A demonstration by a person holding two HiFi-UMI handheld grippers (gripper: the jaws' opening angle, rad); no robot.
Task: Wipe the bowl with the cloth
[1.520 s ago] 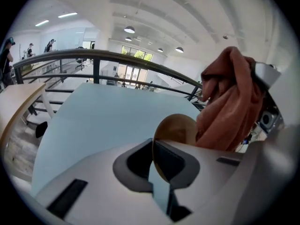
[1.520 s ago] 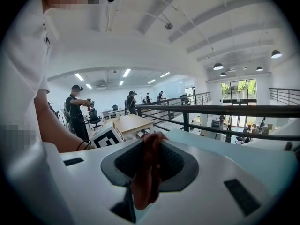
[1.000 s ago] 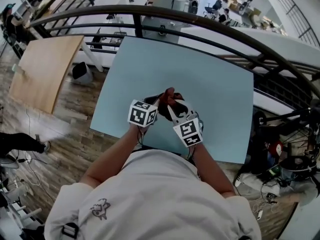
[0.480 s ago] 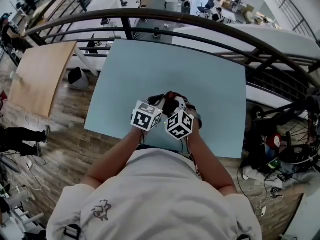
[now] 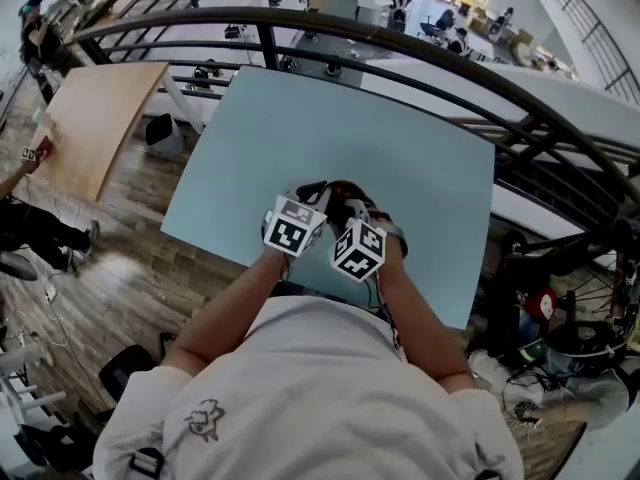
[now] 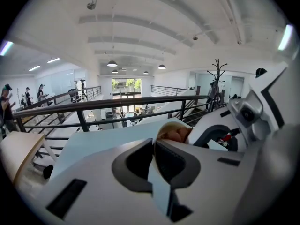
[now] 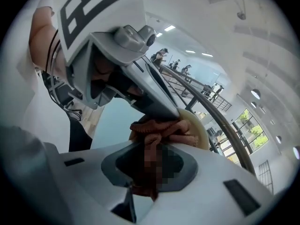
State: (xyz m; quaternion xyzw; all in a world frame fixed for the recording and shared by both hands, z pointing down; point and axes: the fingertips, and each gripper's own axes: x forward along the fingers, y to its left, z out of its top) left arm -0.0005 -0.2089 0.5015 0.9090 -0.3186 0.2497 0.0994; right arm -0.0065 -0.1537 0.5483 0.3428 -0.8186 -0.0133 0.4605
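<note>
A cream bowl (image 6: 172, 128) is held above the light blue table (image 5: 300, 118). My left gripper (image 6: 154, 142) is shut on its rim; its jaws have just been opening slightly, with the rim still between them. In the right gripper view, the reddish-brown cloth (image 7: 159, 127) is bunched against the inside of the bowl (image 7: 200, 131). My right gripper (image 7: 149, 154) is shut on that cloth. In the head view both grippers sit close together near the table's front edge, left gripper (image 5: 316, 198) and right gripper (image 5: 346, 208), with a bit of cloth (image 5: 338, 189) showing between them.
A dark metal railing (image 5: 400, 53) curves behind the table. A wooden board (image 5: 95, 118) lies on the floor to the left. Cables and gear (image 5: 560, 338) clutter the floor on the right. People stand far off.
My right gripper has rolled and moved in against the left one. The two marker cubes now sit side by side, and less of the cloth shows in the head view.
</note>
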